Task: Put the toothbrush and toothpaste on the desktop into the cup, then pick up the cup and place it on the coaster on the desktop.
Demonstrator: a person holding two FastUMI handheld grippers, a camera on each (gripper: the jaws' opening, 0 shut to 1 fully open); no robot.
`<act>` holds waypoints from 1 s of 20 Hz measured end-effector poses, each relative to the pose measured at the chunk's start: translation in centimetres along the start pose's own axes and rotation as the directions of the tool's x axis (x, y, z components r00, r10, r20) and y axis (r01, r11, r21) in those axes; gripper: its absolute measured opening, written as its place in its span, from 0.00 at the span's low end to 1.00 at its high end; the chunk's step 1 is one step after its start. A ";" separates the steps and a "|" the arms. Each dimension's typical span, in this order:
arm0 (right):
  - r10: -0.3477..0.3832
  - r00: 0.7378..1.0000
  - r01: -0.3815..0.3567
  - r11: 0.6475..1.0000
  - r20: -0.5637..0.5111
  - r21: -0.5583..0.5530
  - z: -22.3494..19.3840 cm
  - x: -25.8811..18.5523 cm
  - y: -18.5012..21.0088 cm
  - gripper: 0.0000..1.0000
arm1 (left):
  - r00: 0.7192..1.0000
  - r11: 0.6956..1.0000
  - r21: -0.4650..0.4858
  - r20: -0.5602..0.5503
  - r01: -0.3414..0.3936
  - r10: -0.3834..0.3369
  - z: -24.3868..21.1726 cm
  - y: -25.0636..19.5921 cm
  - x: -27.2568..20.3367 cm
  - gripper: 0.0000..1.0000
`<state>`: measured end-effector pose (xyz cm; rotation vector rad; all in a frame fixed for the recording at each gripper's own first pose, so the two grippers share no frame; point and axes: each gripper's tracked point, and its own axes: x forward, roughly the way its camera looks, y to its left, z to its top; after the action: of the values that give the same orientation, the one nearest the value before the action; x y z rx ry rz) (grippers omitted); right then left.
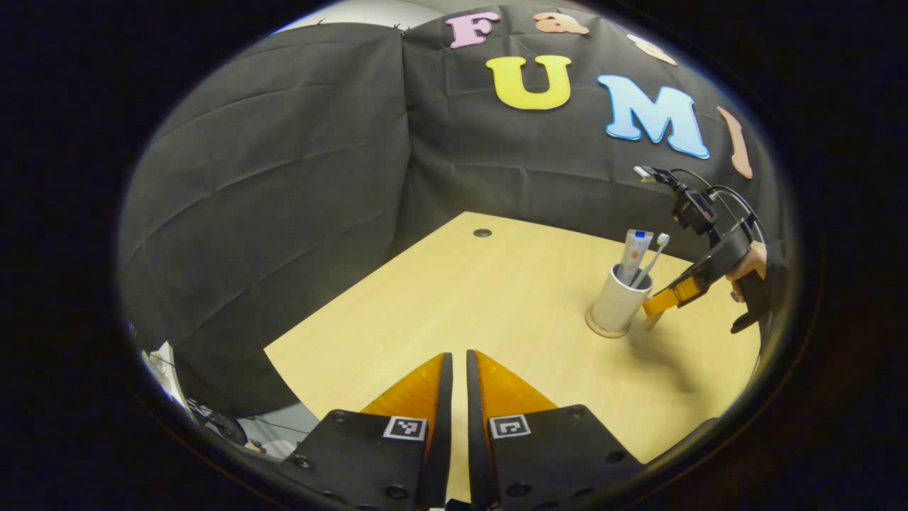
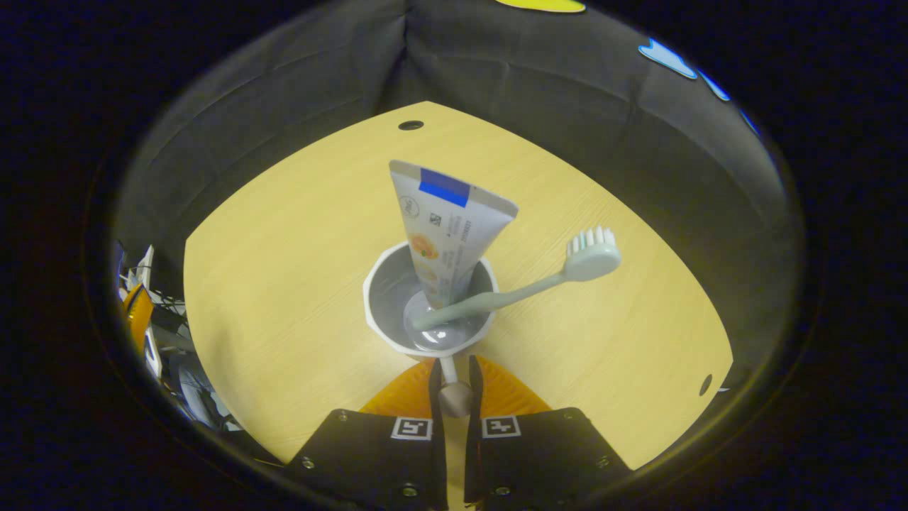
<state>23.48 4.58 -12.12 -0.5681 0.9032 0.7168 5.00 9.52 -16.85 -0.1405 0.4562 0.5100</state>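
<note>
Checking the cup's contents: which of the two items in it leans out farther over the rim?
The toothbrush: its head hangs out past the cup rim, while the toothpaste stands steeper.

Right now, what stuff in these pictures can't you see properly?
- Coaster: left gripper view shows just an edge; the cup stands on it.
- Cup handle: right gripper view, partly hidden between the right gripper fingers.
- Toothpaste bottom end: right gripper view, hidden inside the cup.
- Toothbrush bristles: left gripper view, too small.
</note>
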 end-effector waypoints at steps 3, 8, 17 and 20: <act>-0.005 1.000 0.005 1.000 0.001 0.003 0.0 -0.1 0.5 0.18 | 1.000 1.000 0.019 0.011 0.011 -0.011 0.6 -0.4 -0.5 0.18; -0.005 1.000 0.005 1.000 0.029 -0.026 0.5 -0.2 0.5 0.22 | 1.000 1.000 0.019 0.018 0.022 -0.022 1.1 -0.7 -0.5 0.18; -0.040 0.981 0.029 0.998 0.188 0.062 2.0 -4.8 0.4 0.20 | 0.992 0.994 0.055 0.089 0.089 -0.094 4.9 -2.5 -1.2 0.18; -0.083 0.954 0.051 0.992 0.289 0.116 3.2 -9.3 0.4 0.20 | 0.983 0.990 0.063 0.126 0.130 -0.137 7.1 -4.0 -1.1 0.18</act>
<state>20.86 4.14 -2.69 -0.3817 0.6381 0.6659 8.86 7.32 -9.95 -0.0842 0.3309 0.3723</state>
